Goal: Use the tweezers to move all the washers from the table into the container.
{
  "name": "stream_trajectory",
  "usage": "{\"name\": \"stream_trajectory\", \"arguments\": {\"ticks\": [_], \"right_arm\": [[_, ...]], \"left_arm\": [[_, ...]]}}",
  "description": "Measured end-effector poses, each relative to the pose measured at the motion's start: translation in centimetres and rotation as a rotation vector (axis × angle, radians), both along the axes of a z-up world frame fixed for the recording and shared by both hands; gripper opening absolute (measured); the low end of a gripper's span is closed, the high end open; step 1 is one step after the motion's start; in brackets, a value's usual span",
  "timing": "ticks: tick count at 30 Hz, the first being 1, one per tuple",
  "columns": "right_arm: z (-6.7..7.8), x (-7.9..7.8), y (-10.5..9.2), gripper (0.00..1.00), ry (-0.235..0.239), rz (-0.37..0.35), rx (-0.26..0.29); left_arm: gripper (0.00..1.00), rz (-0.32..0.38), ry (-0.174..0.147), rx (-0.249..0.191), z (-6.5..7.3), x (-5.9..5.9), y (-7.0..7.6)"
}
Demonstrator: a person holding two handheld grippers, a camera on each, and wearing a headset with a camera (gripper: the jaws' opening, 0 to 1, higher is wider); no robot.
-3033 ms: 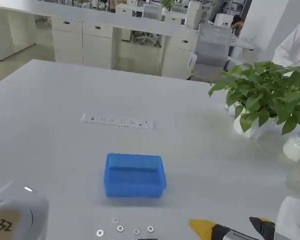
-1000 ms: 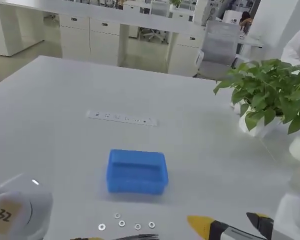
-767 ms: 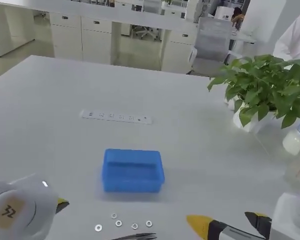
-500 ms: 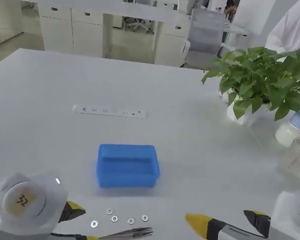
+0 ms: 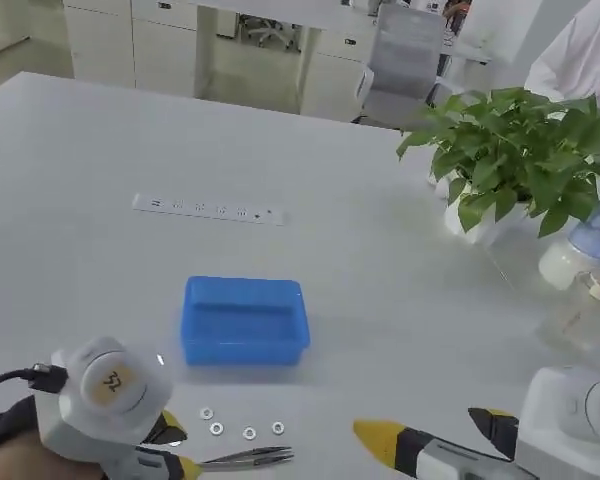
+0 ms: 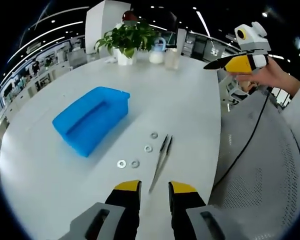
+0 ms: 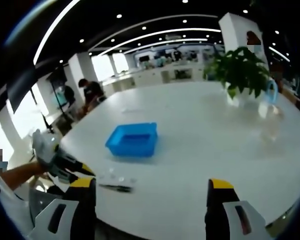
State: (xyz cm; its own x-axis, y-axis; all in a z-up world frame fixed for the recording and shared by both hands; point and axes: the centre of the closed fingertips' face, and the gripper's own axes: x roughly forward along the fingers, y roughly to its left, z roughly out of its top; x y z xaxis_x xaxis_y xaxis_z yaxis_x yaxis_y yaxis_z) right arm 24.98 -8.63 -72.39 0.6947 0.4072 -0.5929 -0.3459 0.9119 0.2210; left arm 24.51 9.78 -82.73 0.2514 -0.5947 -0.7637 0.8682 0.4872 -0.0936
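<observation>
**Item 1: left tool** (image 5: 180, 448). It sits low at the near edge of the bench (image 5: 400, 280). Its jaws stand slightly parted and hold nothing. In the left gripper view the handle end of the tweezers (image 6: 160, 162) lies just ahead of that gap.

**Item 2: right tool** (image 7: 151, 184). Your jaws are spread wide and empty, and the tool is held well apart from the work.

**Item 3: tweezers** (image 5: 245, 458). They lie flat on the bench with their tips pointing away from your left tool, just beside the washers.

**Item 4: washers** (image 5: 248, 433). Four are loose on the bench in a short row between the tweezers and the container. None appear to be inside it yet.

**Item 5: container** (image 5: 245, 350). It is blue and open-topped, and it stands beyond the washers.

**Hazards, as judged:**
- The tweezers are thin and lie flat, so your jaws may close over them and skid off, or catch one leg only.
- A nudge sideways would likely sweep the tweezers into the washers and scatter them.
- The bench edge is close, so anything pushed back towards you could drop off.
- Gripping too near the tweezers' end may leave the tips wobbling, which would make aiming at a washer harder.
</observation>
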Motion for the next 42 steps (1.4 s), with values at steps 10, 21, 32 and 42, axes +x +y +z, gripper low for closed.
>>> {"name": "stream_trajectory", "arguments": {"ticks": [10,21,32,42], "right_arm": [[-0.2,-0.1,0.6,0.90,0.010,0.046,-0.032],[-0.7,-0.3,2.2,0.88,0.015,0.093,-0.040],[-2.2,-2.4,8.4,0.70,0.035,0.383,-0.075],[-5.4,-3.1,13.5,0.43,0.055,0.599,-0.123]], "left_arm": [[0.10,-0.056,0.003,0.068,-3.0,0.1,0.0],[0.00,-0.094,-0.040,0.065,-3.3,0.1,-0.4],[0.00,-0.064,-0.062,-0.034,0.5,-0.5,-1.2],[0.00,-0.032,-0.123,-0.103,5.1,-1.6,-1.5]]}}
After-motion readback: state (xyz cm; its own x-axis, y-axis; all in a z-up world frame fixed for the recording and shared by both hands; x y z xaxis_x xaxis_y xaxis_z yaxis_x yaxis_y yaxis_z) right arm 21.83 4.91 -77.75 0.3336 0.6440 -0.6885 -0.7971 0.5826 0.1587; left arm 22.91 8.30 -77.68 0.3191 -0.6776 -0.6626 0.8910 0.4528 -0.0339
